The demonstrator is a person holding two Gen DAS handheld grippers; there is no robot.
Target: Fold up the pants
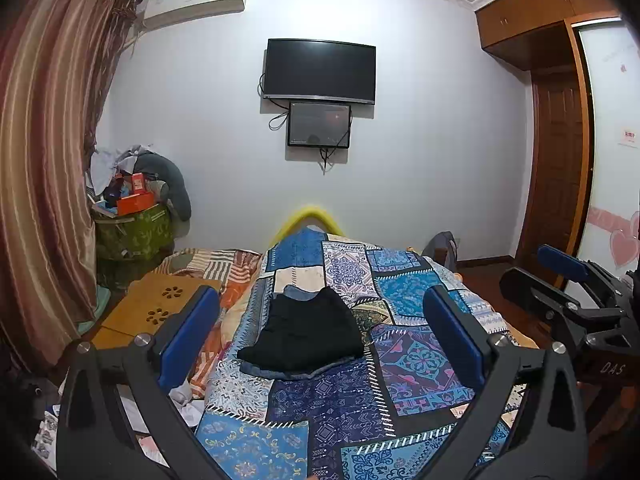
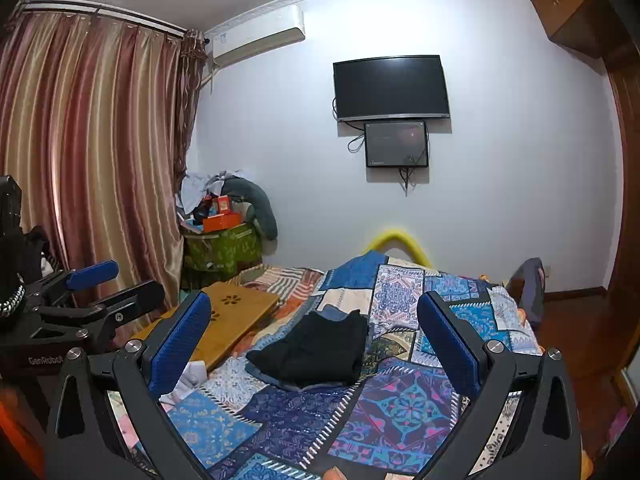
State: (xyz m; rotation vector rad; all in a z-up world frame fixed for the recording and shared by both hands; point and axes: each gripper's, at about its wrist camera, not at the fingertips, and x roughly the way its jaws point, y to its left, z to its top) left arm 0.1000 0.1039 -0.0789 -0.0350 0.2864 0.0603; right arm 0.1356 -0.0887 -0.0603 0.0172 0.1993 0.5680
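Observation:
Folded black pants (image 1: pixel 310 330) lie on top of folded blue jeans (image 1: pixel 298 372) in the middle of the patterned bedspread (image 1: pixel 340 408). My left gripper (image 1: pixel 320 320) is open and empty, held above the bed, short of the pile. My right gripper (image 2: pixel 314 328) is open and empty too, also short of the black pants (image 2: pixel 316 350) on the jeans (image 2: pixel 280 382). In the left wrist view the right gripper (image 1: pixel 560 276) shows at the right edge; in the right wrist view the left gripper (image 2: pixel 100 284) shows at the left.
A wooden lap desk (image 1: pixel 156 308) lies on the bed's left side. A cluttered green bin (image 1: pixel 136 232) stands in the corner by the curtain (image 1: pixel 44 160). A TV (image 1: pixel 320 70) hangs on the far wall. A wooden door (image 1: pixel 560 168) is at right.

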